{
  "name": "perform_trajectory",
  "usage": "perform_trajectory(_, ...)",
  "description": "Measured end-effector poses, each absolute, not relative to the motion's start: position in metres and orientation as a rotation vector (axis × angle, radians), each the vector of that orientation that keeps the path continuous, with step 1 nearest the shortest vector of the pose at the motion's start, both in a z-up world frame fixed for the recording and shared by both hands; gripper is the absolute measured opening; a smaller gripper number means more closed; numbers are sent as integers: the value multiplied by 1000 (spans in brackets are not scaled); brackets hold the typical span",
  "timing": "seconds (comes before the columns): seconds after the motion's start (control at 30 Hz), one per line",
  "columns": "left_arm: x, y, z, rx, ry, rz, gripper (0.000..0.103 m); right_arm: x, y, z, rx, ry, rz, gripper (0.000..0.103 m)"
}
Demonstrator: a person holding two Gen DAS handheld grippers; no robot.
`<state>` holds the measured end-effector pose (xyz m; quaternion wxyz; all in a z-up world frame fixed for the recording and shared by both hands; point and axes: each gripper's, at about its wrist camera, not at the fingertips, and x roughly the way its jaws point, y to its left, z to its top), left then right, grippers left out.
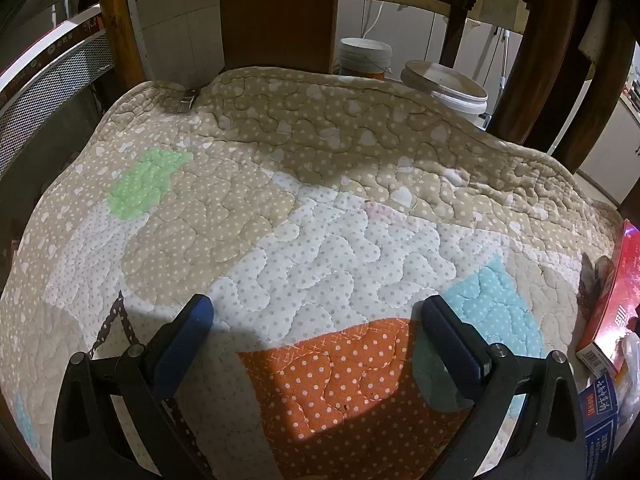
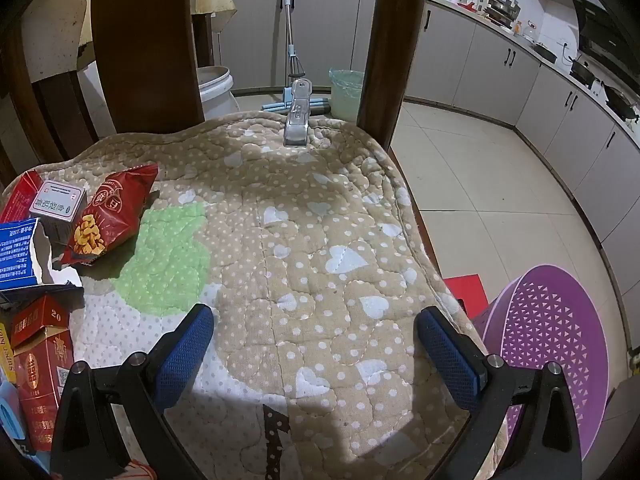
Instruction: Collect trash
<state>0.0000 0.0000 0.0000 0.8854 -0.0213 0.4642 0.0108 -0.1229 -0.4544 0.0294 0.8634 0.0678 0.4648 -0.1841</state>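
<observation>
In the right wrist view a pile of trash lies at the left of a quilted dotted cushion (image 2: 312, 240): a red snack bag (image 2: 110, 212), a small grey box (image 2: 58, 204), a torn blue carton (image 2: 18, 252) and a red cigarette box (image 2: 40, 364). My right gripper (image 2: 316, 320) stands open over bare cushion, right of the pile. A purple perforated basket (image 2: 548, 340) stands off the cushion's right edge. In the left wrist view my left gripper (image 1: 316, 312) is open above an orange patch, and a red box (image 1: 618, 292) and blue carton (image 1: 600, 420) show at the right edge.
Dark wooden chair-back slats (image 2: 148, 40) rise behind the cushion, with a metal clip (image 2: 298, 120) on its far edge. White lidded buckets (image 1: 448, 88) stand behind. A mop (image 2: 294, 60), a lined bin (image 2: 346, 92) and kitchen cabinets (image 2: 500, 80) are on the tiled floor.
</observation>
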Motion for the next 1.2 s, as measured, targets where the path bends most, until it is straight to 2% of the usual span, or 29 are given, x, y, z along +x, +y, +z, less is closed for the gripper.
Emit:
perform_trajectory(0.5,2,7,0,-40,973,43,103,-120,-460,30,170,990,-387,103)
perform_trajectory(0.63,-13,1,6,-54,1026,99,103,-125,-460,29,170,996,-385,103)
perform_trajectory(0.87,-87,-25,33,-31,995,39,103,-167,-436,30,145,1017,-372,103)
perform_trajectory(1.2,-186,-84,100,82,822,-62,103,-261,-398,47,152,981,-367,100)
